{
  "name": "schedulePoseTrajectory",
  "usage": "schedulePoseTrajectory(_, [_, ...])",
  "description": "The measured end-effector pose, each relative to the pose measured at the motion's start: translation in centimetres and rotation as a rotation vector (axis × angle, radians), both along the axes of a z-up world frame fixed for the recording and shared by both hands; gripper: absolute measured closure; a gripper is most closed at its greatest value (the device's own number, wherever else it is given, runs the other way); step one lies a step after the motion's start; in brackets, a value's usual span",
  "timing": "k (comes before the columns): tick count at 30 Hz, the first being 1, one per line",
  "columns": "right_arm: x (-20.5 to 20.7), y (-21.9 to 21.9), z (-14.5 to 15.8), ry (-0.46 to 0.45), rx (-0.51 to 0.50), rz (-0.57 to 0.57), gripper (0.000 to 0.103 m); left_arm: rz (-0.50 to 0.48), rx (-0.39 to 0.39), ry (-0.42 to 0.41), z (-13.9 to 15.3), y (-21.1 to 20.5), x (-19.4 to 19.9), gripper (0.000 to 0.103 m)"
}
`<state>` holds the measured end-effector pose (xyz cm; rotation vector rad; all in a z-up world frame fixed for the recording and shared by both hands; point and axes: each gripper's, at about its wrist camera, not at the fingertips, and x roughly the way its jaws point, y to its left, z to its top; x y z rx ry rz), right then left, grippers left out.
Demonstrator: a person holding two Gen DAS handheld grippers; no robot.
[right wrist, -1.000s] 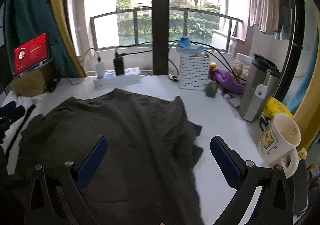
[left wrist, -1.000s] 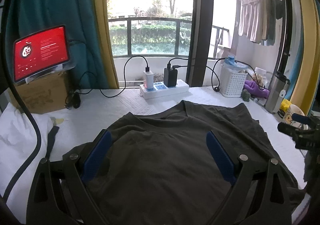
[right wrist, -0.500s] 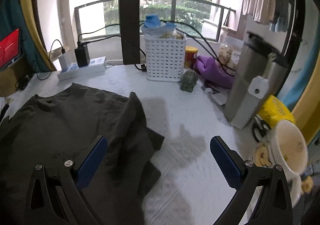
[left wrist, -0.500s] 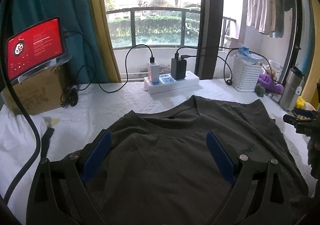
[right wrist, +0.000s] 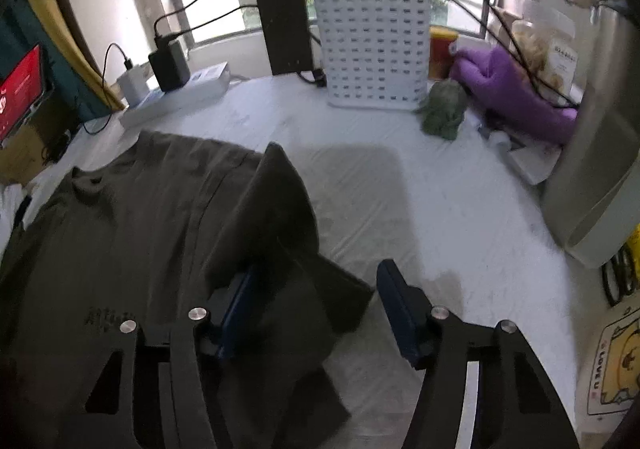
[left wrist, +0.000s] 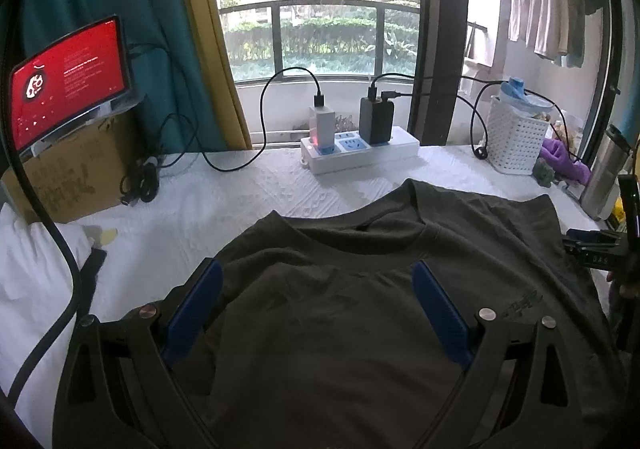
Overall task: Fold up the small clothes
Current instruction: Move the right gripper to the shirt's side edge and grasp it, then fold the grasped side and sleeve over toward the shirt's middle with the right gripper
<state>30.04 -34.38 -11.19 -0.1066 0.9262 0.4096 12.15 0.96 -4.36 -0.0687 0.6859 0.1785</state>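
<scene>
Dark olive t-shirt [left wrist: 360, 329] spread flat on white-covered table [left wrist: 240, 201], collar toward power strip [left wrist: 360, 153]. Left gripper [left wrist: 316, 313] wide open above the shirt chest, holding nothing. Right gripper [right wrist: 316, 301] part open, straddling the raised sleeve [right wrist: 276, 209] at the shirt's right edge; cannot tell if pads touch the fabric. White basket [right wrist: 372, 49] and steel flask [right wrist: 596, 153] sit beyond

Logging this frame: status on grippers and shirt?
Left gripper open, over shirt chest. Right gripper open, straddling the bunched sleeve, not clamped. Basket and flask stand apart from the shirt.
</scene>
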Motion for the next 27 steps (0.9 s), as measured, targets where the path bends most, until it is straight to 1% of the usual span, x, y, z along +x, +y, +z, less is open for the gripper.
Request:
schedulePoseTrajectory(1, [-0.1,0.0,0.0,0.003,0.013,0.005,0.061,-0.001,-0.001,0.002,0.0,0.0,0.0,0.008])
schedulePoseTrajectory(2, [-0.2,0.0,0.0,0.003,0.019,0.004,0.068,-0.002,-0.002,0.004,-0.1,0.0,0.0,0.008])
schedulePoseTrajectory(3, [-0.2,-0.2,0.0,0.004,0.027,0.004,0.083,-0.003,-0.002,0.005,-0.1,-0.1,-0.1,0.008])
schedulePoseTrajectory(4, [-0.3,-0.4,0.0,0.005,0.034,0.007,0.089,-0.004,-0.001,0.005,-0.1,-0.1,-0.1,0.008])
schedulePoseTrajectory(7, [-0.7,-1.0,0.4,-0.028,-0.018,-0.023,0.092,-0.006,0.003,-0.003,0.2,-0.2,-0.4,0.008])
schedulePoseTrajectory(10, [-0.8,-2.8,1.4,-0.079,-0.077,-0.103,0.093,-0.001,0.008,-0.013,0.5,-0.2,-0.7,0.008])
schedulePoseTrajectory(12, [-0.8,-4.1,2.0,-0.089,-0.078,-0.14,0.093,0.006,0.012,-0.015,0.7,0.0,-0.8,0.008])
schedulePoseTrajectory(14, [-1.3,-4.9,2.7,-0.102,-0.091,-0.154,0.093,0.014,0.016,-0.016,0.8,0.2,-0.9,0.008])
schedulePoseTrajectory(19, [-2.8,-4.2,4.3,-0.15,-0.092,-0.139,0.093,0.028,0.016,-0.021,1.0,0.7,-1.5,0.008])
schedulePoseTrajectory(22, [-3.8,-3.2,5.8,-0.188,-0.076,-0.117,0.093,0.031,0.016,-0.03,1.3,1.0,-2.0,0.008])
schedulePoseTrajectory(27, [-5.5,0.1,7.6,-0.225,-0.081,-0.034,0.093,0.043,0.005,-0.04,1.4,2.0,-3.1,0.008])
